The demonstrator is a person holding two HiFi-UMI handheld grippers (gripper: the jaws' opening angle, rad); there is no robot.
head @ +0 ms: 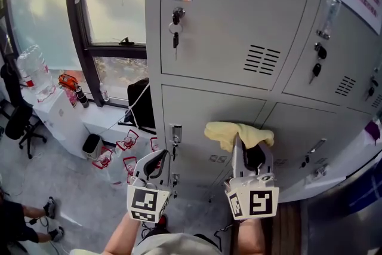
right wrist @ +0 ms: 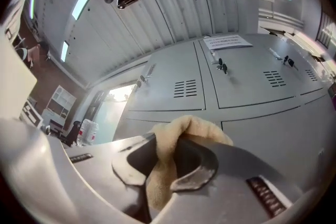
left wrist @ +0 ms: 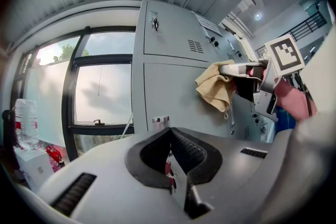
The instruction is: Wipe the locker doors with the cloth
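- Locker doors (head: 239, 21), grey and in two rows, fill the far side of the scene. Wiping appears to be under way on the lower row, with the upper doors probably still to do.
- Cloth (head: 239, 133), yellow and bunched, sits high on the lower row, near the seam between two doors. It seems to be against the metal, though actual contact cannot be confirmed.
- Right gripper (head: 246, 149) carries the cloth. Its jaws are clamped on a fold, and the rest spills out over the tips towards the doors (right wrist: 252, 81).
- Left gripper (head: 158, 164) hangs to the left, nearer the person and off the lockers. Its own view shows the jaws (left wrist: 170, 157) pressed together with nothing between them.
- Keys (head: 175, 27) dangle from the upper-left door's lock, above and left of the cloth.
- Next move, as judged: press the bunched cloth flat to the panel and sweep across it. The clamp must stay firm, and the pass should steer round the latches and the hanging keys.
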